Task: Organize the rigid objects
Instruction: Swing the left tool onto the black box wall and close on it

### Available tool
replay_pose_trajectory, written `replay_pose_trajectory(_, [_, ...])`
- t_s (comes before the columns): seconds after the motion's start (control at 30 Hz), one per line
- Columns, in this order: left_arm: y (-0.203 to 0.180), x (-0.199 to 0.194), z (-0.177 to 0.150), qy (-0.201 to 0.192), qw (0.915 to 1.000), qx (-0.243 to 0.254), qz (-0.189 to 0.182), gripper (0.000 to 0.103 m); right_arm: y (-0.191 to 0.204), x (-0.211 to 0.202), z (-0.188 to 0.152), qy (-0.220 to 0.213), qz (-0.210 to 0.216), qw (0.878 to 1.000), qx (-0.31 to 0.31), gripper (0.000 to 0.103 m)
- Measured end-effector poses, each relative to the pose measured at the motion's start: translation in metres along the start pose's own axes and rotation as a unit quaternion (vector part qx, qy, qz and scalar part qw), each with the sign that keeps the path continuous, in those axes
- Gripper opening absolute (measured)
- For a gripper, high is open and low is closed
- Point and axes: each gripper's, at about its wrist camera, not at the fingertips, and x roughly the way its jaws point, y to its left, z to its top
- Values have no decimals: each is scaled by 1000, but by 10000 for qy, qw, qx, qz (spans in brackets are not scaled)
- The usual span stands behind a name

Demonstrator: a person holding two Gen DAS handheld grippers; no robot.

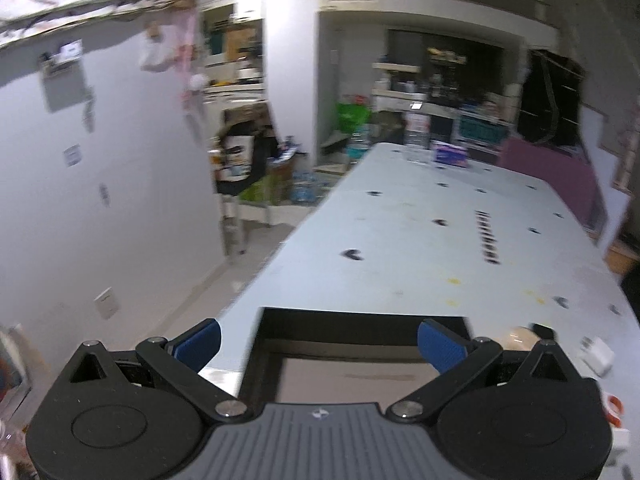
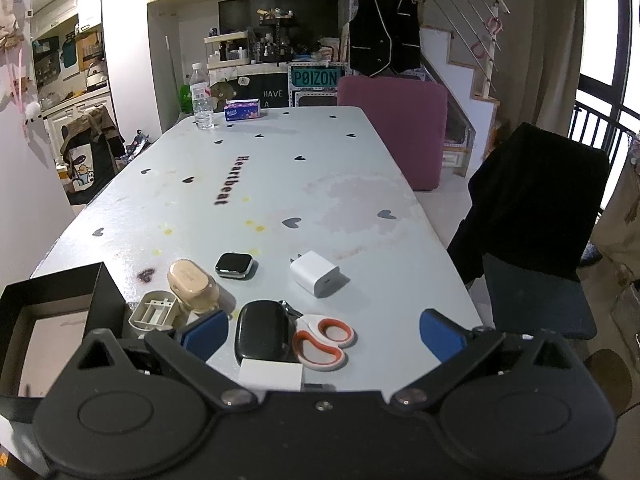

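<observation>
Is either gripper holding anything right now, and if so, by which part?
Nothing is held. The left gripper is open above the black box, and the right gripper is open above the scissors and black case.

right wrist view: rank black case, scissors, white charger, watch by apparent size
1. black case
2. scissors, close to the case in apparent size, so their order is unsure
3. white charger
4. watch

The case and scissors lie nearest the camera, so they may look bigger than they are.

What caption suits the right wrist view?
Open right gripper hovers over scissors, black case, white charger and smartwatch beside a black box.
</observation>
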Motion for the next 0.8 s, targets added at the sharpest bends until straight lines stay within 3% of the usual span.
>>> replay_pose_trajectory(0.37, [46,28,-6,385,9963,-618,461,103,1,7,-1,105,-36,9999,9,103])
replay_pose_trajectory(0.57, [51,35,-16,632,9945,-591,588,103,1,10,-2,138,-24,9999,5,103])
replay_pose_trajectory(0.67, [52,46,-23,944,9938,-363,455,103,1,11,-2,159,-10,9999,23,103])
replay_pose_trajectory(0.8, [55,47,-32,1062,9937,-341,83,102,2,14,-3,208,-34,9998,23,103])
